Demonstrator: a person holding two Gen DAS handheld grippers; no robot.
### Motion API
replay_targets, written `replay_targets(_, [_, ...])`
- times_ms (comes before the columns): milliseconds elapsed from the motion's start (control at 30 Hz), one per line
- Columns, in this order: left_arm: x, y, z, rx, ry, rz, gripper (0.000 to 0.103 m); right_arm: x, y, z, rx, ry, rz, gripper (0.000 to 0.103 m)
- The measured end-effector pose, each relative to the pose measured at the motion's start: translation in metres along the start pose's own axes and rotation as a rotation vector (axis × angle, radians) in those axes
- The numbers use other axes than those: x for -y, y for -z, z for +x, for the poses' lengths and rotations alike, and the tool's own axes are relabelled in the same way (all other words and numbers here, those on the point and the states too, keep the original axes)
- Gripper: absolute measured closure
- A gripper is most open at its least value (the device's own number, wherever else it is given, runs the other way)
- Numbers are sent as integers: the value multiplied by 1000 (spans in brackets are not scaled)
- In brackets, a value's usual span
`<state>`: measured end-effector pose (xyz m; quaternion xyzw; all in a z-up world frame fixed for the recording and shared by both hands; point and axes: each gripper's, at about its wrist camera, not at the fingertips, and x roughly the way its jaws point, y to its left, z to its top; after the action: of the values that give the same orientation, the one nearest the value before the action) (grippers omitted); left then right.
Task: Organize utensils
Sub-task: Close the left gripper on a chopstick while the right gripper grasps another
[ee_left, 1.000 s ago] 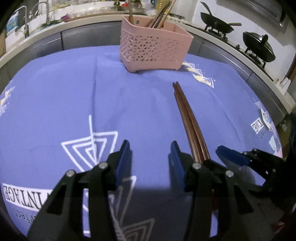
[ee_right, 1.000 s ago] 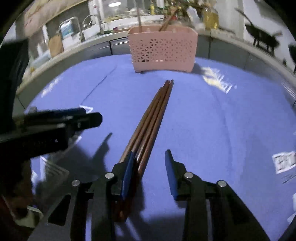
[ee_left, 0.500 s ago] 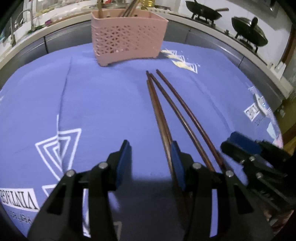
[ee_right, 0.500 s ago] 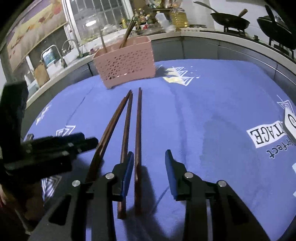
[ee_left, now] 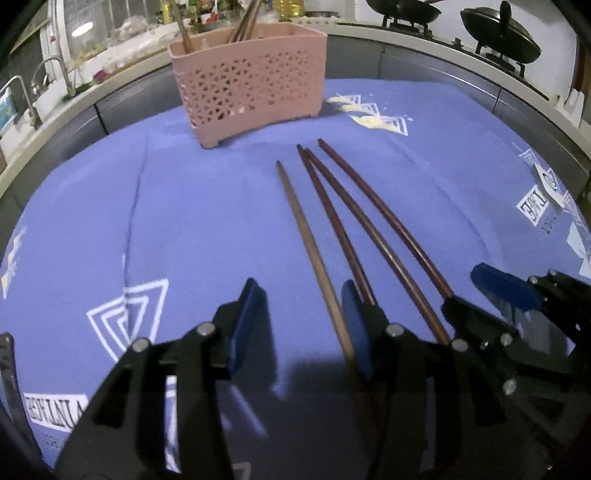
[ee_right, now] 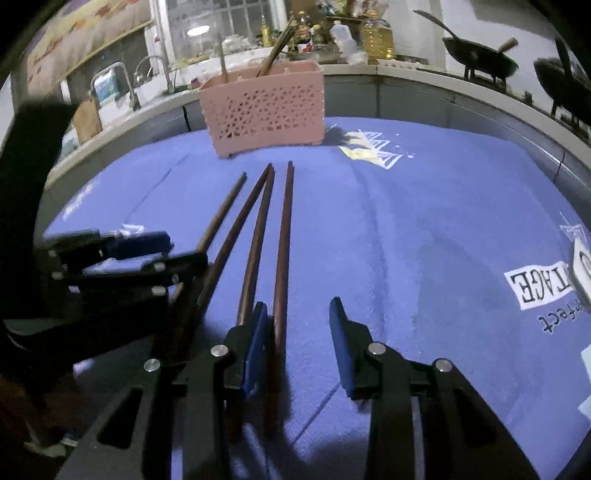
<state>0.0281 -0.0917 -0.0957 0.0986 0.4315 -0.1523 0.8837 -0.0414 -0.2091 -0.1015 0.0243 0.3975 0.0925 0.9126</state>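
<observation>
Several brown wooden chopsticks (ee_left: 369, 225) lie fanned out on the blue cloth (ee_left: 203, 206), tips toward a pink lattice basket (ee_left: 251, 81) that holds more utensils. My left gripper (ee_left: 299, 295) is open and low over their near ends; the palest chopstick (ee_left: 306, 236) runs between its jaws, close to the right pad. My right gripper (ee_right: 297, 314) is open too, and the rightmost chopstick (ee_right: 282, 240) lies just inside its left pad. Each gripper shows in the other's view: the right gripper (ee_left: 498, 291), the left gripper (ee_right: 147, 251). The basket (ee_right: 266, 107) stands at the far side.
A grey counter curves round behind the cloth, with a sink and taps (ee_left: 44, 81) at the back left, bottles behind the basket, and two black woks (ee_left: 498, 33) on a stove at the back right. A small white object (ee_right: 583, 258) lies at the cloth's right edge.
The chopsticks, bundled tight a second ago, now lie spread apart in a fan. Both grippers have shifted sideways over the near ends and rolled a little. Their jaws stand as wide as before.
</observation>
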Motion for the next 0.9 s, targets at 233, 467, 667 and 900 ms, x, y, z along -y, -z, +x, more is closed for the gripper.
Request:
replay_targets(233, [-24,2,-2,23,-6,-17,87,4,0,1,5,34,-28,94])
replay_targets(467, [-56,10,-9,16,-5,-56,96,8,6,-5,-27,37,-51,97])
replay_targets(667, [-83,35,-26,18,-7,-68,91,18,28,-28,-64,-7,-38,96])
replay_targets(900, [-80,31,-23,12,-21,-20,73,20,8,-18,-88,-49,-12,95])
